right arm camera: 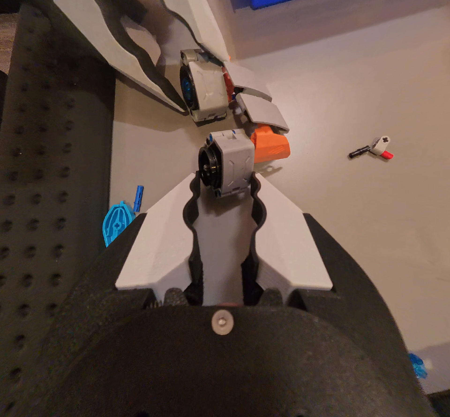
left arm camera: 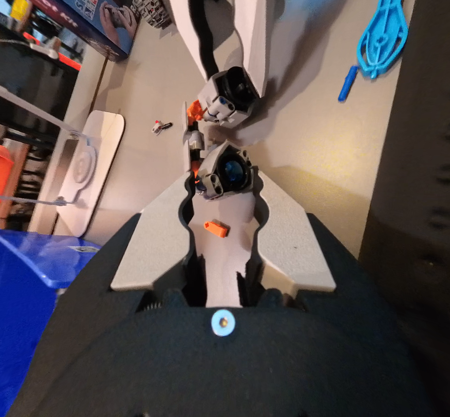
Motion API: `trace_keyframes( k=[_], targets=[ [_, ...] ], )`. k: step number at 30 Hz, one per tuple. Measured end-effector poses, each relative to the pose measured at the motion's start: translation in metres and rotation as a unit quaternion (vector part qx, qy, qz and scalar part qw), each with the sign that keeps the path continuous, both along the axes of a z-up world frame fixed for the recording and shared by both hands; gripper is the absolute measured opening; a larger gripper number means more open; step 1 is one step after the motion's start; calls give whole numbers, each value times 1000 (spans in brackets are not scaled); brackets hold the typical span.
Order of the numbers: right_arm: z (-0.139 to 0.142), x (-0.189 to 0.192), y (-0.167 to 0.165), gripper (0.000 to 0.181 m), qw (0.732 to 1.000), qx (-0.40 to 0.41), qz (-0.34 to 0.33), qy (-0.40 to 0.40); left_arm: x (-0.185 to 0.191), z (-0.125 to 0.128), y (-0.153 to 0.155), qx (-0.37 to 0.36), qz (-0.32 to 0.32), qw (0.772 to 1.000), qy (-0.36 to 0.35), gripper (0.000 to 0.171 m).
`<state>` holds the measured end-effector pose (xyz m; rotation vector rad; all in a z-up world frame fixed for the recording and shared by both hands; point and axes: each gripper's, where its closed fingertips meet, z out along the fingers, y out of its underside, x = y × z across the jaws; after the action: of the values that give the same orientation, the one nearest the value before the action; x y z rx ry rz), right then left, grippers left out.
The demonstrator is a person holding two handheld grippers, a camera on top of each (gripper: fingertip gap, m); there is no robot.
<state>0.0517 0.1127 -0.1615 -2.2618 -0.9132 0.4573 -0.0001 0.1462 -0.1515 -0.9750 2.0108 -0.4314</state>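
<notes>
Both jaws clamped on one grey toy model (right arm camera: 233, 122), one round housing each.
Left gripper (left arm camera: 222, 182) and right gripper (right arm camera: 225, 181) are crowded tip-to-tip; loose orange piece (left arm camera: 216, 228), blue part (left arm camera: 379, 37), black perforated block (right arm camera: 48, 161) flank; worktop (right arm camera: 353, 222) open rightward.

You're at a hobby bench, likely at home: a robot kit box (left arm camera: 73, 10), loose toy building parts (right arm camera: 372, 149) on a beige tabletop (right arm camera: 341, 234), a blue bin (left arm camera: 29, 295), cluttered shelves (left arm camera: 24, 113).
</notes>
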Motion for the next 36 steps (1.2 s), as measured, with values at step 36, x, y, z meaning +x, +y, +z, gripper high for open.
trace_keyframes(
  k=[36],
  targets=[
    [19,-6,2,39,983,-69,-73,154,5,14,5,-5,26,998,-54,45]
  ],
)
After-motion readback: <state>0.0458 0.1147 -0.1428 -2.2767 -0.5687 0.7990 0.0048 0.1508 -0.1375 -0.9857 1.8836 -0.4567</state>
